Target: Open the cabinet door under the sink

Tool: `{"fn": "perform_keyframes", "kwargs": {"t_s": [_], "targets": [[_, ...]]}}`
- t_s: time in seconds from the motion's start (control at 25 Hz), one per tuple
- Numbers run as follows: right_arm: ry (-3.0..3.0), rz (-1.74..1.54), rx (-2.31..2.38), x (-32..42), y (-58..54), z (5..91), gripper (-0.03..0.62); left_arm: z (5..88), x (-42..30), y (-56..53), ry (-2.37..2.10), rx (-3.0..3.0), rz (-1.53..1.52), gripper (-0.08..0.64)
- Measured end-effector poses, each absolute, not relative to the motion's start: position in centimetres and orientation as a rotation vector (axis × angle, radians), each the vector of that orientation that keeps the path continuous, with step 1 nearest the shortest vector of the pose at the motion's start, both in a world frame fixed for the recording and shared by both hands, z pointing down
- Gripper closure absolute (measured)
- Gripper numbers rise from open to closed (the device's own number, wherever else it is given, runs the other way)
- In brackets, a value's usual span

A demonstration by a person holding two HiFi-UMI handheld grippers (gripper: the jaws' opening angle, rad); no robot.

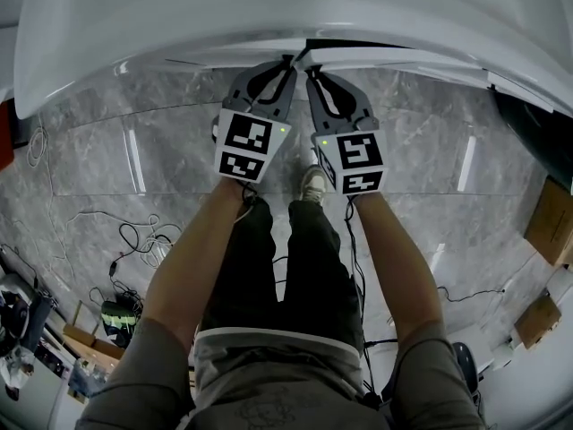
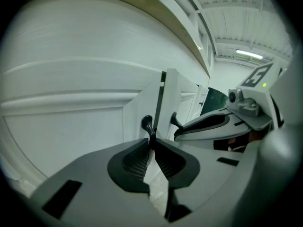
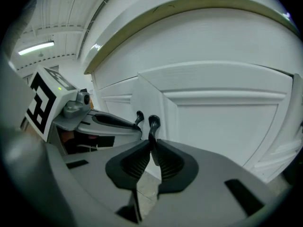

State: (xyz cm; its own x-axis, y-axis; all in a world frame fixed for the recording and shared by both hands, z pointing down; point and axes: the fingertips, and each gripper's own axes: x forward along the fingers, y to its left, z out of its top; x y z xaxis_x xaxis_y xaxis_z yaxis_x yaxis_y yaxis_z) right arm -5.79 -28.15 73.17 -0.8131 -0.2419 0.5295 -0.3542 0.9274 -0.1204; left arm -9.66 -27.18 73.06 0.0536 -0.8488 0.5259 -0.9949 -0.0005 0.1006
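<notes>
In the upper middle of the head view, both tools meet the white cabinet. The left gripper (image 2: 151, 148) pinches the left handle (image 2: 147, 125) on the left door (image 2: 66, 136). The right gripper (image 3: 152, 148) pinches the right handle (image 3: 154, 123) on the right door (image 3: 222, 131).

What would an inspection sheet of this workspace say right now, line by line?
Surface: grey stone-look floor.
Job's things: white cabinet doors, apparently slightly ajar at the centre; one black handle each.
Clutter: cardboard boxes at right; equipment at lower left.
Grippers: left gripper shut on left handle; right gripper shut on right handle.
Cables: loose cables on the floor.
Surroundings: white countertop above the doors.
</notes>
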Motion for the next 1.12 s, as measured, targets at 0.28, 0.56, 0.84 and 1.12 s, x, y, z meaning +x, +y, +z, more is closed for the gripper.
{"fn": "perform_keyframes", "kwargs": {"t_s": [0.28, 0.56, 0.84, 1.12], "targets": [[-2.587, 0.302, 0.419, -2.9, -26.2, 73.2, 0.538, 73.0, -8.0, -23.4, -1.817, 1.938, 0.397, 0.511], [-2.608, 0.279, 0.349, 1.4, -24.4, 73.2, 0.539, 73.1, -6.4, -18.6, -1.81, 1.992, 0.375, 0.509], [-2.642, 0.247, 0.265, 5.3, -23.3, 73.3, 0.54, 73.0, -5.9, -15.0, -1.773, 2.083, 0.384, 0.511], [-2.649, 0.263, 0.197, 10.8, -22.4, 73.4, 0.54, 72.9, -6.2, -8.8, -1.781, 2.101, 0.412, 0.509]]}}
